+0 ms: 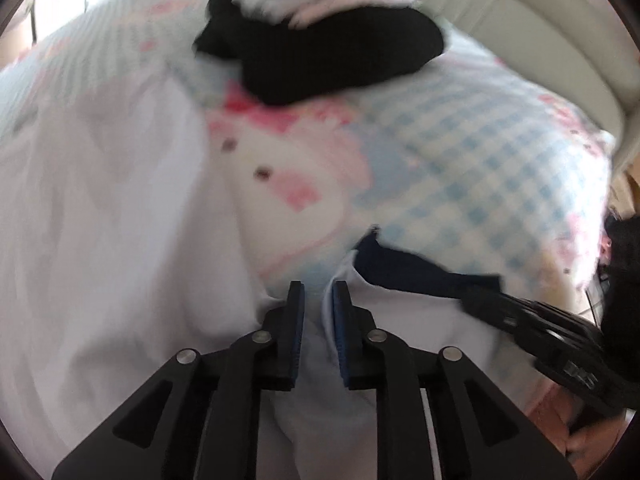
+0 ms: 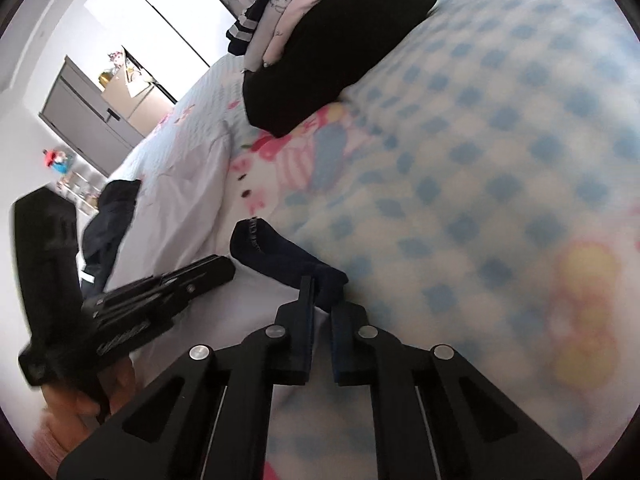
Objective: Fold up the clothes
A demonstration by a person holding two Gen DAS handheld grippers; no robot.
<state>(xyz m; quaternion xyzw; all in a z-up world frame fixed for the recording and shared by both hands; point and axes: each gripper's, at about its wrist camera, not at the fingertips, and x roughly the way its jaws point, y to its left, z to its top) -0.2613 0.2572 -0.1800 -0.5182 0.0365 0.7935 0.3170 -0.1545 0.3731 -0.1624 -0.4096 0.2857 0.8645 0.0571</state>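
White cloth (image 1: 320,360) sat between my left gripper (image 1: 319,286), jaws slightly parted, no firm pinch. My right gripper (image 2: 322,296) had closed on the dark sock (image 2: 280,252), near the bed's (image 2: 500,160) edge; I judged pulling it flat came first.

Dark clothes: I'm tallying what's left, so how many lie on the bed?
3: black folded garment under the far stack, navy sock at the right tool, dark bundle at the bed's edge. More may be hidden.

It was a bedroom in a home: a bed under a blue-and-white checked quilt with pink cartoon prints (image 2: 480,128), a padded cream headboard (image 1: 532,32), folded clothes stacked on it (black on bottom) (image 2: 340,52), a grey cabinet (image 2: 80,116).
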